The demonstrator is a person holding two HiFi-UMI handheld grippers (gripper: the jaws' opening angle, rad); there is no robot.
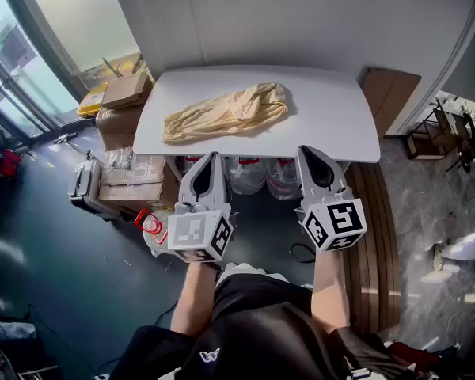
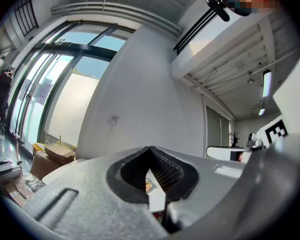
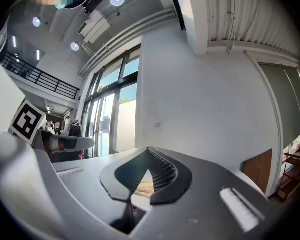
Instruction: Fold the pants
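Note:
Cream-yellow pants (image 1: 226, 111) lie bunched and wrinkled across the middle of a white table (image 1: 332, 125). My left gripper (image 1: 212, 158) and right gripper (image 1: 309, 150) are held side by side in front of the table's near edge, pointing level toward it and short of the cloth. Both have their jaws shut, tips together, with nothing between them. In the left gripper view the left gripper (image 2: 151, 150) shows only a sliver of the pants (image 2: 148, 185) through the gap behind its tips. The right gripper (image 3: 149, 150) shows the same, with the pants (image 3: 144, 186) on the tabletop.
Cardboard boxes (image 1: 125, 92) are stacked left of the table, with more boxes (image 1: 131, 182) and a grey case (image 1: 85, 182) below. Clear water jugs (image 1: 253, 172) stand under the table. A brown board (image 1: 388, 93) leans at the right. Tall windows run along the left.

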